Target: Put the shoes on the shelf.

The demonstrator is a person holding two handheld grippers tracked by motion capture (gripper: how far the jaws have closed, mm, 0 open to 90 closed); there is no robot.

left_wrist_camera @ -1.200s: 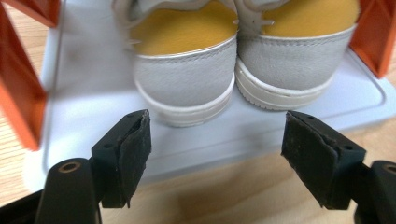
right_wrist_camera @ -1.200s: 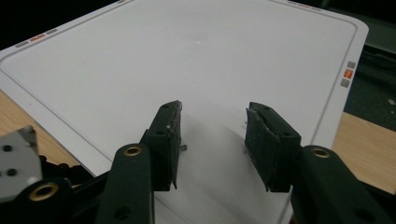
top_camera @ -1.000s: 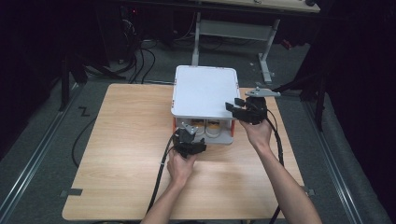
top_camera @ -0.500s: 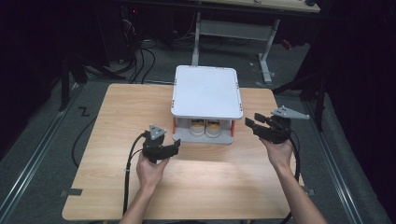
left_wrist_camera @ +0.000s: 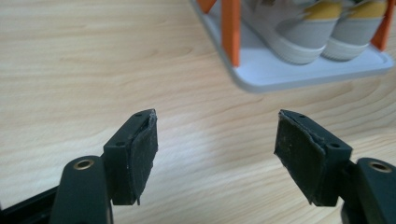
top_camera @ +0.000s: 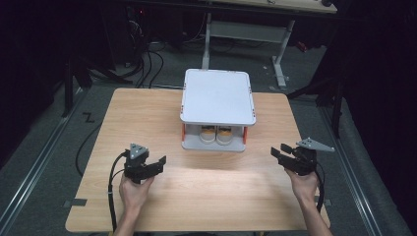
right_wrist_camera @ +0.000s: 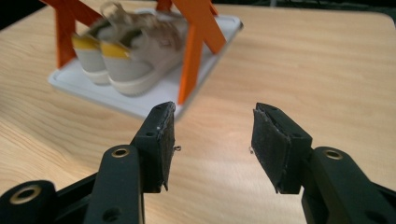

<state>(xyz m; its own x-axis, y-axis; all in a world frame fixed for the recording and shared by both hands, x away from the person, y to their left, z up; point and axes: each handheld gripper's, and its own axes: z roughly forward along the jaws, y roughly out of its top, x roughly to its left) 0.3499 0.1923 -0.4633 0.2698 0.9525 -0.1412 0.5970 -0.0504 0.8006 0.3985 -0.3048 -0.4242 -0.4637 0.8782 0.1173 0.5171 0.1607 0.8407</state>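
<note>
- Dark floor with cables is surrounding a wooden table (top_camera: 147,113), which is filling the middle of the high view.
- Sitting at the centre of the frame is a white two-tier rack (top_camera: 218,96) with orange posts, holding a pair of grey shoes (top_camera: 216,135) with yellow heel tabs on its lower shelf.
- At lower left, the left gripper (top_camera: 156,164) is hovering over bare wood, its fingers (left_wrist_camera: 140,149) standing spread with nothing between them.
- At lower right, the right gripper (top_camera: 278,153) is pointing toward the rack, well apart from it, fingers (right_wrist_camera: 161,144) likewise spread and pinching nothing.
</note>
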